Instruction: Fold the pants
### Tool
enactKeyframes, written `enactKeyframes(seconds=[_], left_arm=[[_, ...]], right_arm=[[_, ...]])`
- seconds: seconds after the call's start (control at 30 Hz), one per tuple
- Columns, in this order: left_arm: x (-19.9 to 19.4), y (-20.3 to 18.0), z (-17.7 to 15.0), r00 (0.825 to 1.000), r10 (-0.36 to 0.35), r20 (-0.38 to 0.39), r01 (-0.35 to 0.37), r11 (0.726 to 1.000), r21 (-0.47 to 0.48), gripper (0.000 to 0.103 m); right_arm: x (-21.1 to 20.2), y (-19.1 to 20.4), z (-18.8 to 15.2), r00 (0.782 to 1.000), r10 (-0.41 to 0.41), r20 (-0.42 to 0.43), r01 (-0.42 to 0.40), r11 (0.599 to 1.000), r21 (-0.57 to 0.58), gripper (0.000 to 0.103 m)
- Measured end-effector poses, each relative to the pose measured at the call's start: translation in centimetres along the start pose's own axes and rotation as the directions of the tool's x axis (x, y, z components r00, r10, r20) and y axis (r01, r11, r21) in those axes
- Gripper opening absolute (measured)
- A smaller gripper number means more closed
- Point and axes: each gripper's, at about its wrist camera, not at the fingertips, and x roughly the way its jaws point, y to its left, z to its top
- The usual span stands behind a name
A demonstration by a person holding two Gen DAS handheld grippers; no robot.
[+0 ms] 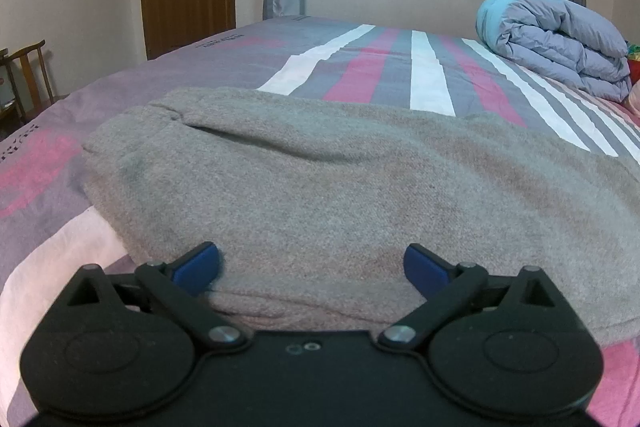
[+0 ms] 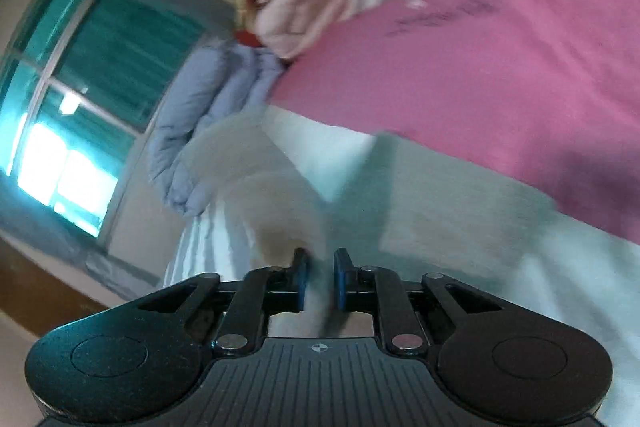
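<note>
a fold looks to be mid-way: the right gripper [image 2: 320,279] has its blue pads nearly pressed together on a pinch of pale grey cloth, most likely part of the pants [image 1: 320,179], and its heavily blurred, tilted view suggests it is swinging that cloth through the air above the bed [image 1: 380,67]. the left gripper [image 1: 311,267] has its tongs spread wide, holding nothing, poised right at the near edge of the pants. the next move probably calls for laying the carried part flat on the rest of the garment and lining up the edges, with the left tongs free to steady or smooth it. the pants are thick, fuzzy grey fabric, lying in a broad, already doubled heap across the near part of the striped pink, grey and white bedsheet, with a soft crease on the far left. a rolled blue-grey duvet [image 1: 560,43] sits far right.
</note>
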Motion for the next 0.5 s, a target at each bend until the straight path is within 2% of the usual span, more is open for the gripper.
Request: enactKeyframes(seconds=[0.17,0.23,0.3,0.33,0.5], left_arm=[[0.0,0.0,0.0,1.000,0.000,0.000,0.000,1.000,0.000,0.093],[0.0,0.0,0.0,1.000,0.000,-0.001,0.000,1.000,0.000,0.093],[0.0,0.0,0.0,1.000,-0.002,-0.002,0.002,1.000,-0.001,0.093],[0.0,0.0,0.0,1.000,-0.004,-0.002,0.004,1.000,-0.001,0.093],[0.2,0.3,0.0,1.000,-0.017,-0.004,0.017,1.000,-0.002,0.094]], right_arm=[[0.5,-2.0,1.1,1.000,0.014,-0.012,-0.014,0.999,0.048,0.015],[0.6,-2.0,2.0,0.999,-0.001,-0.048,0.004,0.998,0.056,0.014],[0.0,-0.8,2.7,0.998,-0.036,-0.046,0.036,0.999,-0.011,0.004],[-0.7,0.0,3.1,0.998,-0.044,-0.035,0.042,0.997,-0.057,0.004],[-5.0,1.9,2.7,1.000,-0.014,0.019,0.016,0.994,-0.109,0.004]])
